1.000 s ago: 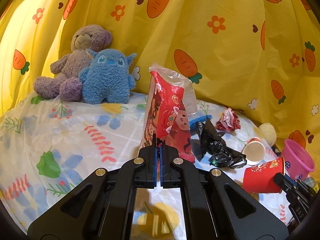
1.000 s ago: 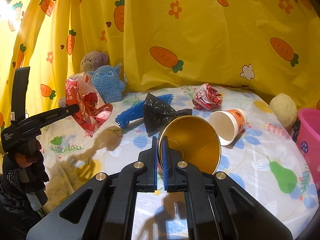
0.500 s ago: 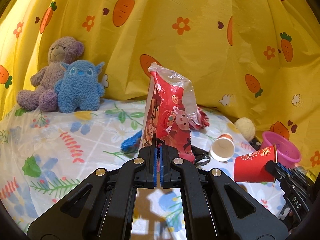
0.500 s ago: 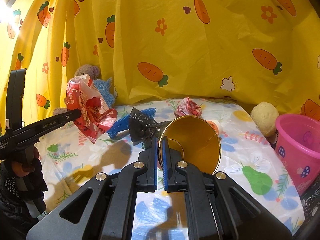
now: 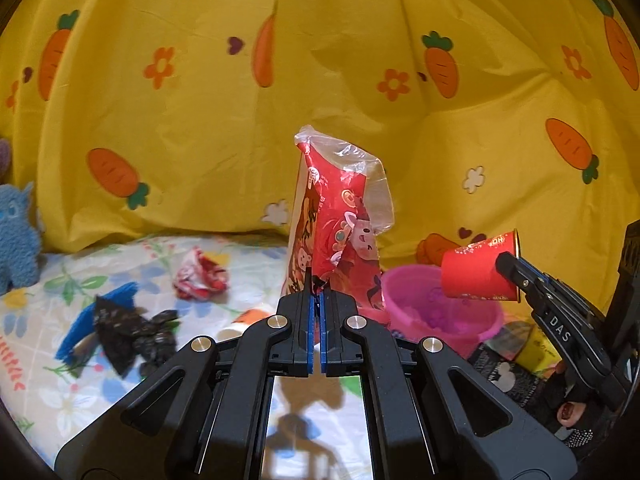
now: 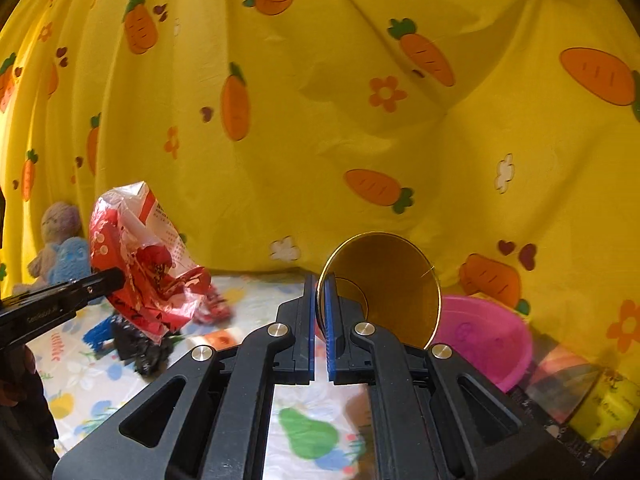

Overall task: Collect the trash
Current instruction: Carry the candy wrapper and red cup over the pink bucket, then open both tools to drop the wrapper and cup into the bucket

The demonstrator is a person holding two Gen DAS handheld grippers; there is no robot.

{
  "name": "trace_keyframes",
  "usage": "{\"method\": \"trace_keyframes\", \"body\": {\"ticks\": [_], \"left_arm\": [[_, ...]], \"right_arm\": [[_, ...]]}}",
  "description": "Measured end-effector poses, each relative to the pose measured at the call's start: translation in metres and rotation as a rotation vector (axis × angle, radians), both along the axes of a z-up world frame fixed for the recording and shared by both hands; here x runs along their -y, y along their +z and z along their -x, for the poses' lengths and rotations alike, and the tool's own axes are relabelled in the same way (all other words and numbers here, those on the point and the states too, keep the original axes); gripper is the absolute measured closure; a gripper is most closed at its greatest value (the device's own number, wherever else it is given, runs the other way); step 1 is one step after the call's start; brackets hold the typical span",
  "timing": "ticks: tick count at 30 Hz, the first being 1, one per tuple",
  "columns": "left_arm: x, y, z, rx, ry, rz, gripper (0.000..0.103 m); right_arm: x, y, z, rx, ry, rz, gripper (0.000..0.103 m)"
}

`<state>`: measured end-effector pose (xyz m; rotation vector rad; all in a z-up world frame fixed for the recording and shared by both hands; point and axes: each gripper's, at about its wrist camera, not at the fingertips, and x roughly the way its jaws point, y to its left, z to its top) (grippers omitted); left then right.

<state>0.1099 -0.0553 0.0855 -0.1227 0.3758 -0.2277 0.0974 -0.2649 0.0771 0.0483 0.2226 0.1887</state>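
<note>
Yellow carrot-print curtain (image 5: 224, 128) is backing a bed (image 5: 60, 392) covered in a floral sheet. Left gripper (image 5: 315, 308) is pinching shut on the bottom edge of a red snack bag (image 5: 340, 224), holding it upright off the bed. Right gripper (image 6: 320, 304) is clamping shut on the rim of a red paper cup (image 6: 384, 284), mouth facing the camera, carried over the near edge of the pink bin (image 6: 480, 340) at right. Both items are looking light; bag is thin, crinkly and slippery, so gripping a folded edge seems best. Cup is stiff but crushable, rim pinch looks adequate. Still lying on the bed to the left: crumpled red wrapper (image 5: 202, 278), black plastic scrap (image 5: 132, 332), blue piece (image 5: 96, 316), white cup (image 5: 244, 320) mostly hidden. Left view is showing the cup's red outside and the right gripper (image 5: 506, 266) from the side; right view is showing its gold inside and the bag's printed back, plus blue plush (image 6: 72, 260) and the purple bear (image 6: 56, 224) far left.
</note>
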Motion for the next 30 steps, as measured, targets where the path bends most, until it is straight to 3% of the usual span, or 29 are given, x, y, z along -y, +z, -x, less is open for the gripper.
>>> {"method": "trace_keyframes", "body": {"ticks": [6, 12, 30], "left_arm": [[0.068, -0.009, -0.044, -0.013, -0.143, -0.012, 0.102], [0.104, -0.028, -0.080, -0.062, -0.225, -0.008, 0.102], [0.141, -0.060, -0.122, -0.136, -0.333, 0.015, 0.102]], "right_arm": [[0.043, -0.001, -0.019, -0.011, -0.105, 0.004, 0.098], [0.065, -0.007, -0.031, -0.030, -0.153, -0.005, 0.098], [0.079, -0.025, -0.066, -0.086, -0.198, 0.022, 0.098]]}}
